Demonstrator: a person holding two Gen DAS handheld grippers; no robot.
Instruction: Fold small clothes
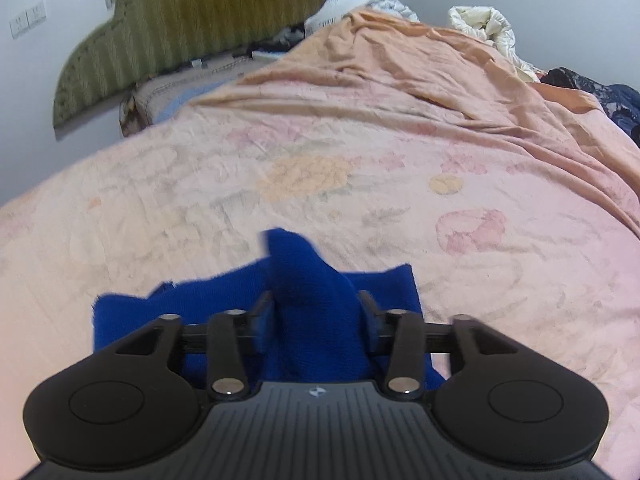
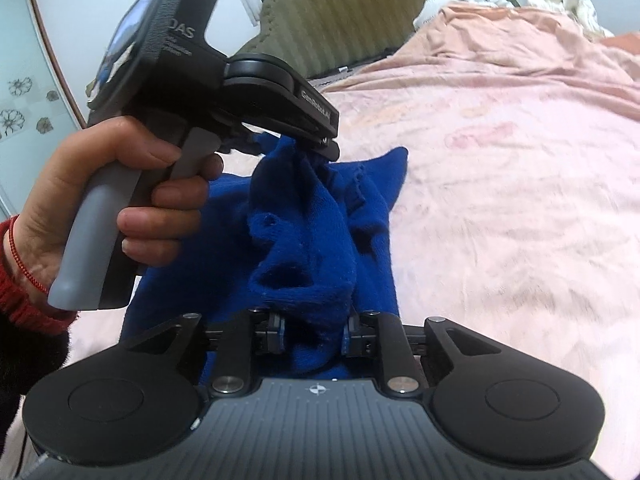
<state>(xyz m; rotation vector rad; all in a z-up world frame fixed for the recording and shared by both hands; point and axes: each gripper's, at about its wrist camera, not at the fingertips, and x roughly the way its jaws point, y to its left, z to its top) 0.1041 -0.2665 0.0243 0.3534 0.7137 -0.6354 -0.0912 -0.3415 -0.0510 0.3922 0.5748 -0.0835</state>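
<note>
- Blue knit garment (image 2: 316,248) fills the lower middle of the right wrist view, a bunched fold running up the frame from between the right gripper (image 2: 314,338) jaws toward the left gripper (image 2: 320,146) at centre.
- The right gripper's jaws stand part-open with the cloth between them; I cannot tell whether the pads press on it.
- In the left wrist view the same garment (image 1: 312,300) rises as a ridge between the left gripper (image 1: 312,312) jaws, which stand apart on either side of it, seemingly released, not clamped.
- Its long axis, as I judge it, runs from one gripper to the other, so both are at the cloth, one at each end of the fold.
- The rest of the garment lies flat on the bed (image 1: 360,168), spreading to lower left.
- Farther up, the pink floral sheet is bare to the green headboard (image 1: 192,28) at upper left.
- A hand (image 2: 120,200) at left of the frame grips the left handle.
</note>
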